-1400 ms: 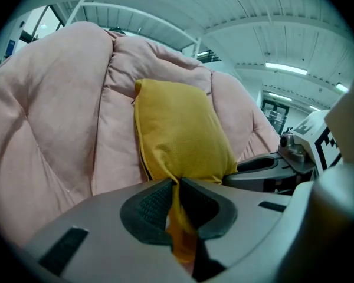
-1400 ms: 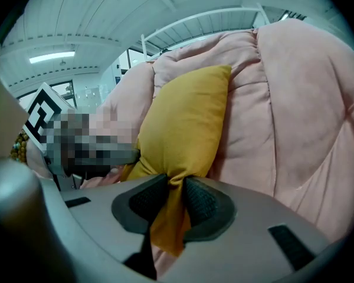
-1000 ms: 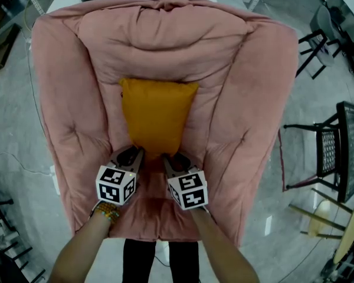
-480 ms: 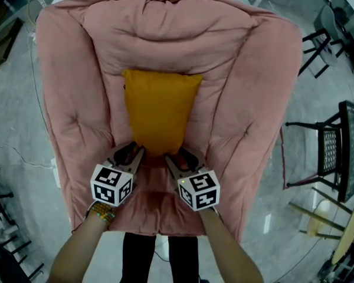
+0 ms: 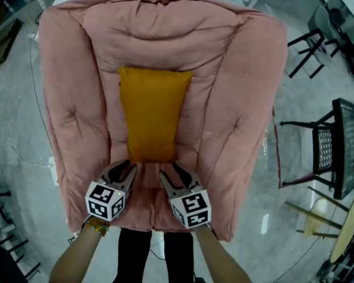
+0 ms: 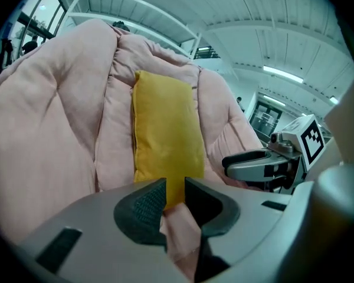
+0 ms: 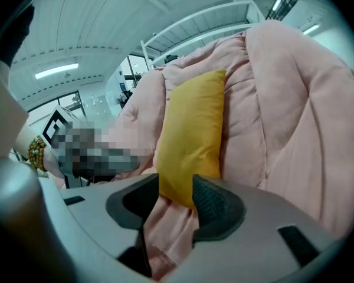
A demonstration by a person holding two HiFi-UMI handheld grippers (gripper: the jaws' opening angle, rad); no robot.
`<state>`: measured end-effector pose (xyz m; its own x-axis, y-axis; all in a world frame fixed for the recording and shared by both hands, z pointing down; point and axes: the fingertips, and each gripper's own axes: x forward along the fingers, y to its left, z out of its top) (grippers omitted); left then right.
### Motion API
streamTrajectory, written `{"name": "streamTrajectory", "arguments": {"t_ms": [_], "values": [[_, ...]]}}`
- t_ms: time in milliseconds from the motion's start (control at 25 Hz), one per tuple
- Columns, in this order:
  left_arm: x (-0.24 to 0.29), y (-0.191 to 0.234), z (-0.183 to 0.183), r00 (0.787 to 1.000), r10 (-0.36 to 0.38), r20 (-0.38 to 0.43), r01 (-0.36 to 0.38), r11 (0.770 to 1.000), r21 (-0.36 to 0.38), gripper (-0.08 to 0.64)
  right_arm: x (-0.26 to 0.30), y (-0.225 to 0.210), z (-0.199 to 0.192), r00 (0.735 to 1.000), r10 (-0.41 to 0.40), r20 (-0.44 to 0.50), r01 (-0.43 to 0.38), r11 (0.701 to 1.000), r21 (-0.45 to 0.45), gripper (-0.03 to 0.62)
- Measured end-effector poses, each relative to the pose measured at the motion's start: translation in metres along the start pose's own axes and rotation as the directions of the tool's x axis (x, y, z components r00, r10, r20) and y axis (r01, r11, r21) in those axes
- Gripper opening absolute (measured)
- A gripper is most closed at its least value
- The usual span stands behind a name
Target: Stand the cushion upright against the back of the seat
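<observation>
By the front edge of the seat (image 5: 76, 134), the left gripper (image 5: 125, 168) and right gripper (image 5: 172, 171) have just opened and hold nothing, and just past them the yellow cushion (image 5: 153, 114) leans on the back of the seat (image 5: 165, 40); it looks soft and light, best pinched at its bottom corners.

Pink seat (image 5: 236, 99) on grey floor (image 5: 12, 117) — orange cushion (image 5: 153, 114) stands upright against its back.

The place looked like a large lab or workshop hall: polished grey floor (image 5: 12, 122), a black metal chair (image 5: 348, 143) at three o'clock, white racking (image 6: 130, 2) and a ceiling strip light (image 6: 281, 73) overhead.
</observation>
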<state>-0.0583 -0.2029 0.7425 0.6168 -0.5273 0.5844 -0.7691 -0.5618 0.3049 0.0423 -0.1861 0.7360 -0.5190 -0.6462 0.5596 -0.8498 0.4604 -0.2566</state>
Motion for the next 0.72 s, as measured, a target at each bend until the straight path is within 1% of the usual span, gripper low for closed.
{"name": "streamTrajectory", "arguments": {"t_ms": [160,280,360,400,520,720], "values": [[-0.009,-0.021,-0.008,1.0,-0.022,0.005,0.022,1.0,0.022,0.092,-0.012,0.021,0.001,1.0,-0.014,0.023,0.015,0.999,-0.044,0.168],[-0.014,-0.042,-0.002,0.998,-0.04,0.038,0.038,0.997,0.06,0.086,-0.022,0.029,0.006,0.998,-0.047,0.049,0.05,0.997,-0.063,0.11],[-0.023,-0.057,0.006,0.995,-0.05,0.084,0.042,0.995,0.092,0.052,-0.03,0.033,0.01,0.995,-0.077,0.058,0.081,0.994,-0.08,0.061],[-0.029,-0.063,0.011,0.993,-0.052,0.107,0.041,0.994,0.105,0.04,-0.035,0.037,0.012,0.994,-0.084,0.067,0.09,0.992,-0.085,0.052],[-0.052,-0.077,0.025,0.987,-0.034,0.159,0.013,0.992,0.129,0.031,-0.052,0.053,0.026,0.99,-0.089,0.111,0.099,0.992,-0.084,0.041],[-0.099,-0.101,0.046,0.971,0.022,0.236,-0.051,0.992,0.118,0.028,-0.098,0.083,0.052,0.982,-0.089,0.168,0.104,0.991,-0.087,0.032]]}}
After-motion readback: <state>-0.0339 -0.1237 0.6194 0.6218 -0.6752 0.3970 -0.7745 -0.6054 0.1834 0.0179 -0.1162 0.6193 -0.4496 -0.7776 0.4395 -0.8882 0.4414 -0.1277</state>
